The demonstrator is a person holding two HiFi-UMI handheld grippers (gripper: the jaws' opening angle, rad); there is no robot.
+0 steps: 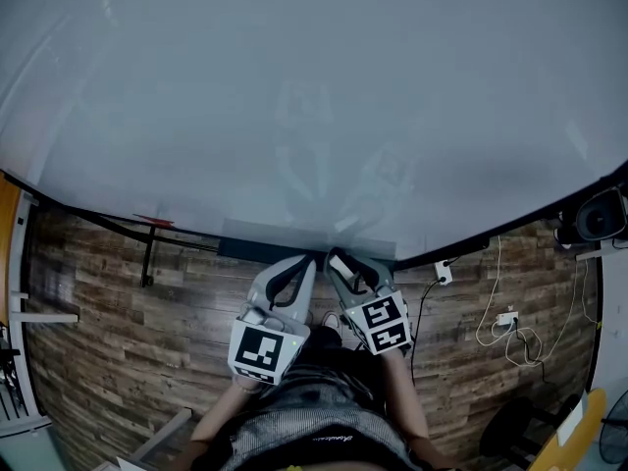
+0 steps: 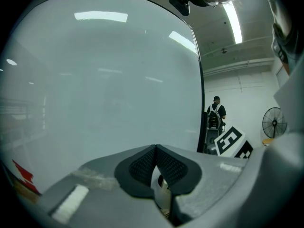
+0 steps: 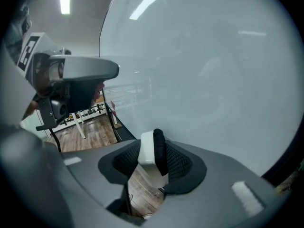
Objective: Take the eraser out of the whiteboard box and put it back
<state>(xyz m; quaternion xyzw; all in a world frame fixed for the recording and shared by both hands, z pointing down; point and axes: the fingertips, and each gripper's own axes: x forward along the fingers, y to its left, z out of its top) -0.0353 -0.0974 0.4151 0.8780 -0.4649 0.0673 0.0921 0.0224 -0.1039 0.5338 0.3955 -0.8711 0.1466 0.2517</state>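
A large whiteboard (image 1: 314, 96) fills the head view, and the dark box (image 1: 257, 249) runs along its lower edge. My right gripper (image 1: 338, 257) is held just in front of that edge. In the right gripper view it (image 3: 153, 152) is shut on the eraser (image 3: 147, 148), a white block with a black felt side that stands upright between the pads. My left gripper (image 1: 310, 261) hangs close beside it on the left. Its (image 2: 155, 150) pads meet with nothing between them.
A red item (image 1: 153, 221) lies on the board's ledge to the left, above a black stand leg (image 1: 147, 259). White cables and a plug strip (image 1: 506, 319) lie on the wooden floor at the right. A person with a backpack (image 2: 216, 115) stands far off beside a fan (image 2: 274, 122).
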